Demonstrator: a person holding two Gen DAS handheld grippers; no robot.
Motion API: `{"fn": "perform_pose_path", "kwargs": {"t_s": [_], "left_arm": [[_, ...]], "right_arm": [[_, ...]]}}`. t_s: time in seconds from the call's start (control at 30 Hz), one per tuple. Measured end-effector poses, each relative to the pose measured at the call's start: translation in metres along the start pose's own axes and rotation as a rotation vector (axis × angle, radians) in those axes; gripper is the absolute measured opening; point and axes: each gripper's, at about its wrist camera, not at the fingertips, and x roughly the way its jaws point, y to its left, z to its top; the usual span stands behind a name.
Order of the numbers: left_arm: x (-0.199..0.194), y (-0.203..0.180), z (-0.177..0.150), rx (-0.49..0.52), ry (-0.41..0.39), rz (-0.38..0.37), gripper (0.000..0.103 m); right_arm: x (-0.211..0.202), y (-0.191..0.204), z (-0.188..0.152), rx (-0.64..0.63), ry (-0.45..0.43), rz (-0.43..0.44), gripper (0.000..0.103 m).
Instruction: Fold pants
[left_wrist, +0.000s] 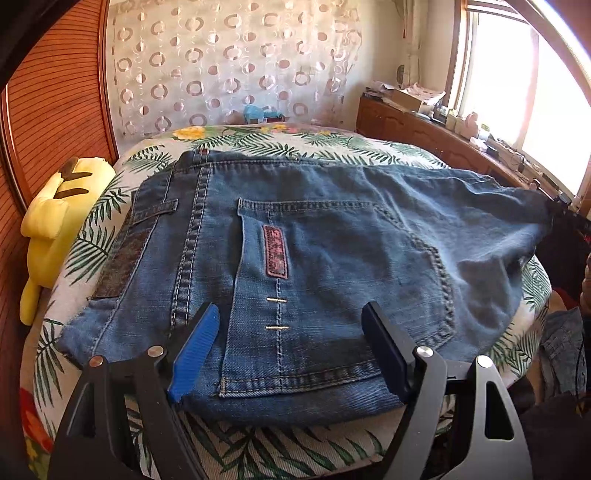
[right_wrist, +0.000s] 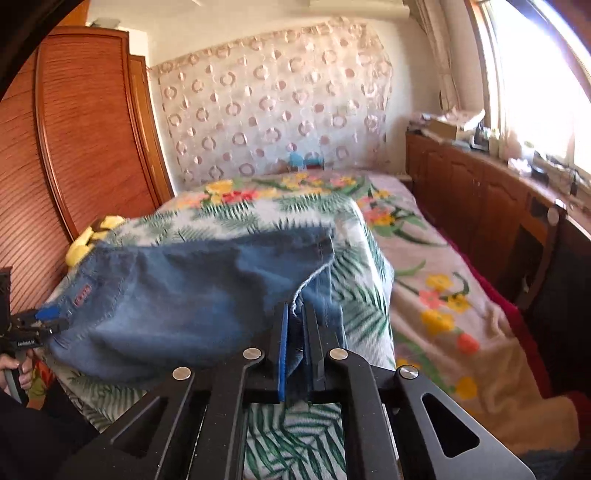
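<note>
Blue denim pants (left_wrist: 325, 236) lie folded on a leaf-print cushion (left_wrist: 258, 446), back pocket with a red label up. My left gripper (left_wrist: 291, 314) is open, its jaws spread above the near edge of the pants over the pocket. My right gripper (right_wrist: 297, 314) is shut on a fold of the pants (right_wrist: 192, 295) and holds that end lifted off the cushion (right_wrist: 295, 435). The left gripper also shows at the far left of the right wrist view (right_wrist: 44, 321).
A yellow plush toy (left_wrist: 55, 229) lies left of the pants against a wooden wardrobe (left_wrist: 55, 92). A floral bedspread (right_wrist: 443, 295) lies to the right. A wooden cabinet (right_wrist: 480, 206) with clutter runs under the window. A patterned curtain (left_wrist: 229, 66) hangs behind.
</note>
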Motion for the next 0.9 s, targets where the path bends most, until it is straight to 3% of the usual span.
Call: {"fn": "perform_pose_path", "kwargs": {"t_s": [0.33, 0.7, 0.9], "left_arm": [[-0.025, -0.003, 0.011, 0.012, -0.060, 0.000, 0.080], [-0.048, 0.018, 0.014, -0.021, -0.109, 0.029, 0.080], [-0.056, 0.030, 0.013, -0.052, -0.126, 0.038, 0.080]], "right_arm": [[-0.017, 0.048, 0.043, -0.111, -0.097, 0.110, 0.005], [-0.020, 0.165, 0.090, -0.299, -0.179, 0.355, 0.005], [-0.020, 0.193, 0.097, -0.335, -0.165, 0.443, 0.005]]}}
